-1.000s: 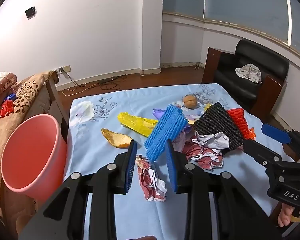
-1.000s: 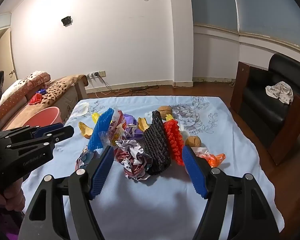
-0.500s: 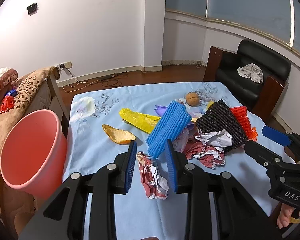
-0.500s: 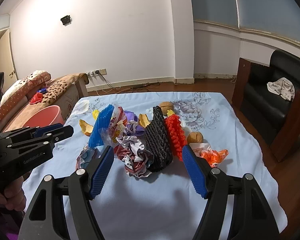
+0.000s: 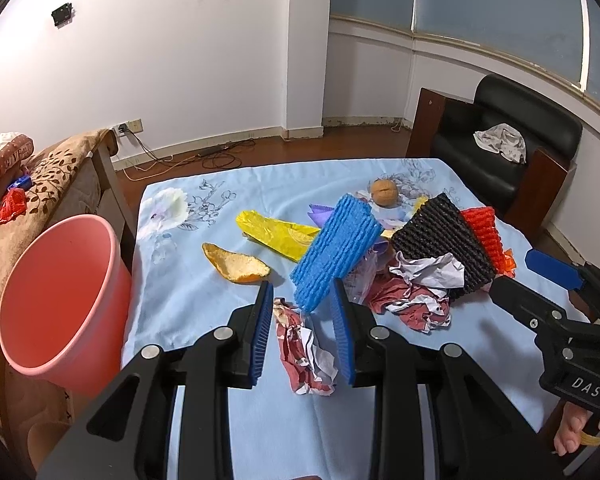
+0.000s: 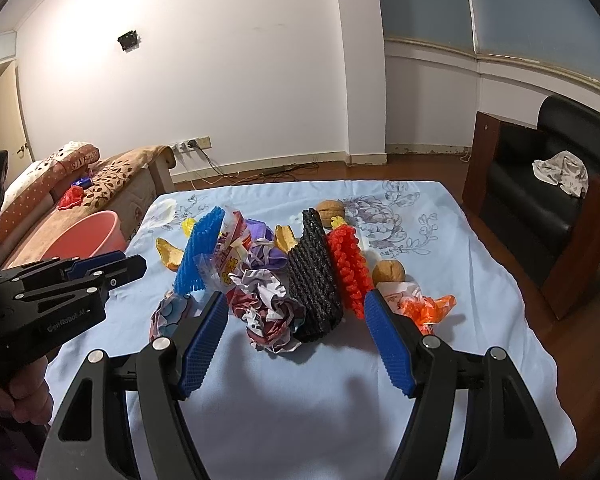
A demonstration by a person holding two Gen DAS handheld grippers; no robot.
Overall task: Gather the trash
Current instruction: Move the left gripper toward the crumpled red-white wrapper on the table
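Trash lies piled on the blue tablecloth (image 5: 188, 312). My left gripper (image 5: 300, 296) hangs open just above a crumpled red-and-white paper (image 5: 306, 352), which shows between its pads untouched, with the low end of a blue foam net (image 5: 336, 252) close in front. My right gripper (image 6: 296, 300) stands open wide before another crumpled paper (image 6: 268, 312) and a black foam net (image 6: 314, 280). A red foam net (image 6: 348, 268), a walnut (image 6: 388, 271) and an orange plastic scrap (image 6: 428, 306) lie to the right. The pink bucket (image 5: 60, 296) stands at the table's left.
A yellow wrapper (image 5: 272, 232) and an orange peel (image 5: 236, 264) lie further back on the cloth. A brown patterned sofa (image 5: 48, 176) is behind the bucket. A black armchair (image 5: 500, 160) stands past the table's far right corner. A hand (image 6: 24, 396) holds the left gripper.
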